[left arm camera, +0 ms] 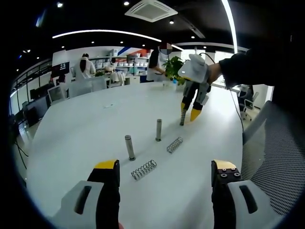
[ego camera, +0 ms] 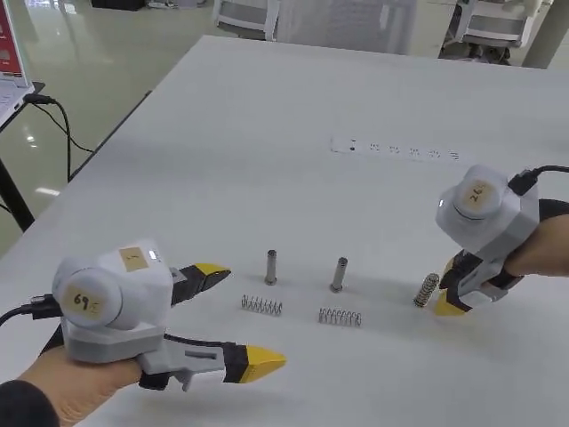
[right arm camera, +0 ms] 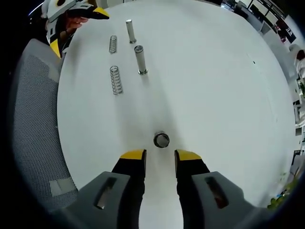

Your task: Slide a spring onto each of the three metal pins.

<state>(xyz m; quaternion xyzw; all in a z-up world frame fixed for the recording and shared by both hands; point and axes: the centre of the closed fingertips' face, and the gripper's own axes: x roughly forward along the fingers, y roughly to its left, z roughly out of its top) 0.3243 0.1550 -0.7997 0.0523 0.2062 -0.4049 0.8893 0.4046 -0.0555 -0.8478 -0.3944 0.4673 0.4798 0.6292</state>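
Observation:
Two bare metal pins point(ego camera: 271, 266) point(ego camera: 340, 274) stand upright mid-table on the white table point(ego camera: 293, 133). In front of them lie two loose springs point(ego camera: 261, 305) point(ego camera: 340, 317). A third pin carries a spring point(ego camera: 427, 289) and stands at the right. My right gripper point(ego camera: 449, 305) hovers just beside it. From above, that sprung pin point(right arm camera: 161, 140) sits just past my right gripper point(right arm camera: 160, 155), whose jaws are narrowly open with nothing between them. My left gripper point(ego camera: 238, 314) is wide open near the front edge, pointing at the nearer spring point(left arm camera: 144, 169) and pin point(left arm camera: 128, 147).
A white power strip point(ego camera: 396, 149) lies further back on the table. A mesh chair point(left arm camera: 276, 157) stands by the table's near side. A laptop point(ego camera: 11, 62) with a black cable sits off the left edge. People work at desks in the background.

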